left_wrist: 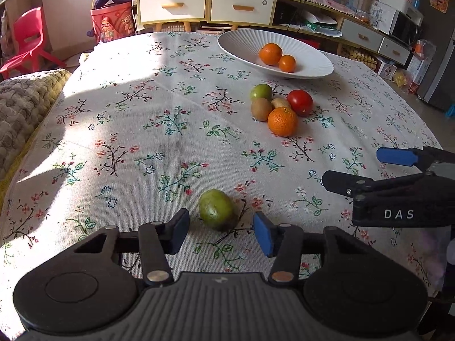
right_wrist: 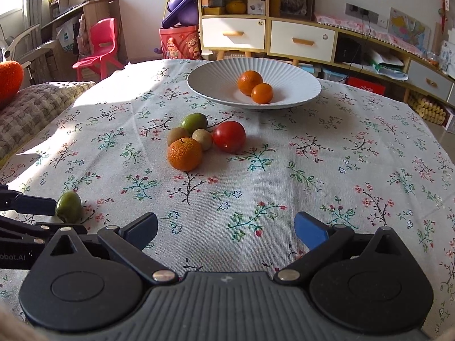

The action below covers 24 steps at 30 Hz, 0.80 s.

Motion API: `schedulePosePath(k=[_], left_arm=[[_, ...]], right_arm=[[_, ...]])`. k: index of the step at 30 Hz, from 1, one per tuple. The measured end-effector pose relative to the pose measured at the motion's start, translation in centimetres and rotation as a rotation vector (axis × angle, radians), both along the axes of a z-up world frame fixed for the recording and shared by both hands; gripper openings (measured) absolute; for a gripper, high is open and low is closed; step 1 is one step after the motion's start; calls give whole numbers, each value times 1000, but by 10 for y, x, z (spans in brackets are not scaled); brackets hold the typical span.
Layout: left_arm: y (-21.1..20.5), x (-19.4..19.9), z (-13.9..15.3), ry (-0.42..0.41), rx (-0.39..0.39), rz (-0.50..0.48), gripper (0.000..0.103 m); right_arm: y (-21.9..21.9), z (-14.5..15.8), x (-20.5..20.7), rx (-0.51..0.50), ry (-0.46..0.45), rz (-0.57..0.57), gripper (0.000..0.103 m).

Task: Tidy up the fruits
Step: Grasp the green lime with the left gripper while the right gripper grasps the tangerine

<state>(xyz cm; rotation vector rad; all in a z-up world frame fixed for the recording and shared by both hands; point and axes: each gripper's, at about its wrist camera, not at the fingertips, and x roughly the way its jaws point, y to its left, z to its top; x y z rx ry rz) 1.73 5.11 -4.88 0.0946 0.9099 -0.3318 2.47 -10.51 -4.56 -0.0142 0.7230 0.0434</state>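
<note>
A green fruit [left_wrist: 217, 209] lies on the floral tablecloth just ahead of my left gripper [left_wrist: 220, 231], which is open with its jaws on either side, not touching it. It also shows in the right wrist view [right_wrist: 68, 206]. A white ribbed bowl [left_wrist: 241, 45] at the far side holds two oranges [left_wrist: 270, 54]. A cluster of an orange [left_wrist: 282, 121], a red tomato [left_wrist: 299, 102], a green fruit [left_wrist: 261, 91] and kiwis [left_wrist: 261, 109] lies in front of the bowl. My right gripper [right_wrist: 226, 230] is open and empty over the cloth; it also shows in the left wrist view [left_wrist: 369, 170].
A knitted cushion [left_wrist: 25, 105] lies at the table's left edge. Cabinets with drawers [left_wrist: 204, 5], a red chair [left_wrist: 28, 39] and a red bucket [left_wrist: 112, 24] stand beyond the table. The tablecloth [right_wrist: 312, 170] spreads wide to the right of the fruit cluster.
</note>
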Motion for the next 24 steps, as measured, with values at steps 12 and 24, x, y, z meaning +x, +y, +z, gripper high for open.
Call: schedulePosePath(k=[12, 24], left_arm=[[-9, 19, 4, -43, 11, 21, 11], [-18, 37, 6, -45, 28, 31, 11]], right_arm=[[8, -2, 12, 10, -18, 10, 101], [11, -1, 40, 19, -12, 24, 84]])
